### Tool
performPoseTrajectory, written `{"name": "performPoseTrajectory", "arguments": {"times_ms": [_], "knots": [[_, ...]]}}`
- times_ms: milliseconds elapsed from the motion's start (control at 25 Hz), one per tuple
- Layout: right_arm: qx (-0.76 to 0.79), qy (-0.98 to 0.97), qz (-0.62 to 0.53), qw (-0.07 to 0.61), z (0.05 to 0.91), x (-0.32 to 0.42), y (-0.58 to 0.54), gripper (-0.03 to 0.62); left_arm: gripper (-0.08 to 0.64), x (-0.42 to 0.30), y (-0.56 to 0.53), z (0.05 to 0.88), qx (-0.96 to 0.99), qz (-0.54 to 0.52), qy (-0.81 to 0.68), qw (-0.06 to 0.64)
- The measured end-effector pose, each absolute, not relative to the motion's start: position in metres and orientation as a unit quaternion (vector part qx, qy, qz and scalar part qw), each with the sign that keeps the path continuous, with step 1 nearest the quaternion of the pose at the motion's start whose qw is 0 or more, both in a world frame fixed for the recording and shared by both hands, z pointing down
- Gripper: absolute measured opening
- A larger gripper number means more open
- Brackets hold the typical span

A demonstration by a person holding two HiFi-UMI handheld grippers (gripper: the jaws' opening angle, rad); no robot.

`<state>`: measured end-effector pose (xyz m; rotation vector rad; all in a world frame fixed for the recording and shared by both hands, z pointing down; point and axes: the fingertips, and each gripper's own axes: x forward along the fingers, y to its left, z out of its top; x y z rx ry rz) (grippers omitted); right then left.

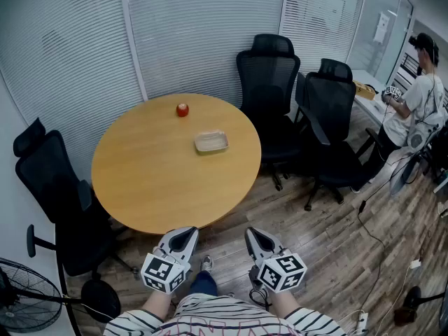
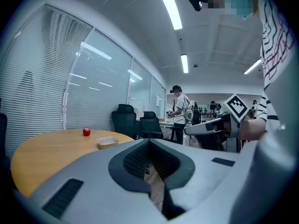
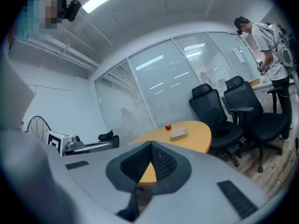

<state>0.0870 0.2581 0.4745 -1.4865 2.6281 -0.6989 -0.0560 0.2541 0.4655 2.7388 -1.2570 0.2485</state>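
A round wooden table (image 1: 154,180) stands in front of me. On its far side sits a small red ball-like object (image 1: 182,109), and a shallow pale dish (image 1: 211,142) lies nearer the middle. Both grippers hover low, short of the table's near edge, over the wood floor. My left gripper (image 1: 187,234) is shut with nothing in it, and so is my right gripper (image 1: 251,234). In the left gripper view the left gripper (image 2: 149,143) points past the red object (image 2: 86,132) and the dish (image 2: 108,142). The right gripper (image 3: 150,146) faces the table, with the red object (image 3: 167,127) and the dish (image 3: 178,133) far ahead.
Black office chairs stand at the table's left (image 1: 52,187) and back right (image 1: 269,82), (image 1: 329,124). A floor fan (image 1: 24,296) is at the lower left. Cables (image 1: 374,240) trail over the floor on the right. A person (image 1: 416,96) stands at a desk far right. Blinds (image 1: 189,33) line the back.
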Motion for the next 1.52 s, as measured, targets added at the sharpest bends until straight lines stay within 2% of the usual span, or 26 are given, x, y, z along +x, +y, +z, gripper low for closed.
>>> {"name": "performPoseTrajectory", "arguments": {"times_ms": [240,280,320,360,920,1520], "knots": [[-0.456,0.855,-0.239,0.060,0.470,0.093,0.251,0.039,0.042,-0.048,0.249,0.462,0.907,0.056,-0.412,0.073],[-0.456,0.855,-0.240,0.059,0.473,0.093,0.247,0.070,0.076,-0.048,0.245,0.465,0.906,0.058,-0.412,0.077],[-0.457,0.853,-0.244,0.057,0.475,0.093,0.241,0.150,0.145,-0.050,0.240,0.468,0.905,0.061,-0.413,0.082],[-0.458,0.852,-0.248,0.055,0.478,0.093,0.235,0.212,0.179,-0.051,0.234,0.471,0.904,0.063,-0.413,0.088],[-0.492,0.829,-0.262,0.042,0.485,0.094,0.098,0.219,0.183,-0.058,0.089,0.484,0.906,0.070,-0.401,0.118],[-0.499,0.820,-0.280,0.027,0.507,0.047,-0.045,0.219,0.183,-0.117,-0.050,0.501,0.898,0.070,-0.413,0.136]]}}
